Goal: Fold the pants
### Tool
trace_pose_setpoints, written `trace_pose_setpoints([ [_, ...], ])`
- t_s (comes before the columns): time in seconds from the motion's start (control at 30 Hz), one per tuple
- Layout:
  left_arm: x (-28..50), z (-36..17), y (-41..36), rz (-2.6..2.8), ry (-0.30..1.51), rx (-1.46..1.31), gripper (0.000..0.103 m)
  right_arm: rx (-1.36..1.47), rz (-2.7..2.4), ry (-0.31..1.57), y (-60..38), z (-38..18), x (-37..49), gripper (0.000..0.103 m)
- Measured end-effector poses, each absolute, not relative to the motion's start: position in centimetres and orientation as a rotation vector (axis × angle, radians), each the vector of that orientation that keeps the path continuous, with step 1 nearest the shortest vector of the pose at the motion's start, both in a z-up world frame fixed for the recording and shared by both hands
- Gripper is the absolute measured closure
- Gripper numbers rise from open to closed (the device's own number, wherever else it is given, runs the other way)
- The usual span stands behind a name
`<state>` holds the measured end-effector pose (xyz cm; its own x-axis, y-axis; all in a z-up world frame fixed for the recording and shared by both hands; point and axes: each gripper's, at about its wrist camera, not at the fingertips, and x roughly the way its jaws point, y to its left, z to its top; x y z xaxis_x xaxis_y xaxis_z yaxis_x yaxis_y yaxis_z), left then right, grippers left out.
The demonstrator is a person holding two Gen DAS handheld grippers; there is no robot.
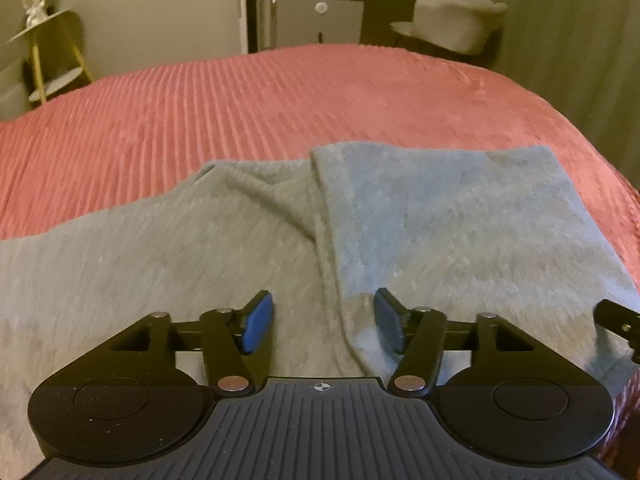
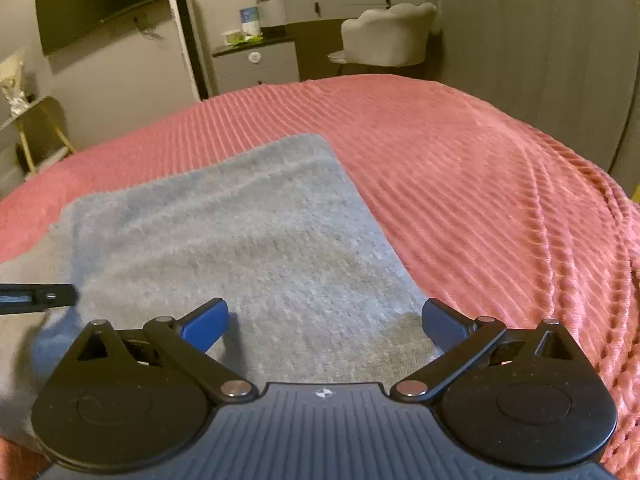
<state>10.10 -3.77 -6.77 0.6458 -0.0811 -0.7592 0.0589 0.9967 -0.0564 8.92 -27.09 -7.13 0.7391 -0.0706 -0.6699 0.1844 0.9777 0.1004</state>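
Observation:
Grey pants (image 1: 208, 248) lie on a pink ribbed bedspread (image 1: 200, 120). A folded-over layer (image 1: 448, 216) rests on their right part, with a straight left edge. My left gripper (image 1: 324, 322) hovers just above that edge, open, with nothing between its blue pads. In the right wrist view the same folded layer (image 2: 248, 240) fills the middle. Over its near end my right gripper (image 2: 324, 326) stands wide open, pads clear of the cloth. A black finger of the other gripper (image 2: 40, 298) shows at the left edge.
The pink bedspread (image 2: 480, 184) stretches far and to the right of the pants. Beyond the bed stand a grey chair (image 2: 388, 36), a small cabinet (image 2: 256, 64), a vanity desk with bottles (image 2: 340, 0) and a yellow shelf stand (image 1: 52, 60).

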Motion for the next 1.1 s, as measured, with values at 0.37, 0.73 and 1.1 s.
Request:
trace_pose_setpoints([
  [0.37,9.8,-7.7,-5.4,-0.065,0.867,0.086,0.029,0.062,-0.222,0.780,-25.5,-8.8,10.5,0.000],
  [0.73,6.1,-3.2,3.9,0.188,0.779,0.003,0.024,0.162,-0.238,0.753,-26.2,-7.6,10.0,0.001],
  [1.1,1.5,-0.9,16.1,0.453,0.761,-0.411,0.020,-0.207,0.168,0.699,-11.6,-7.7,7.6,0.083],
])
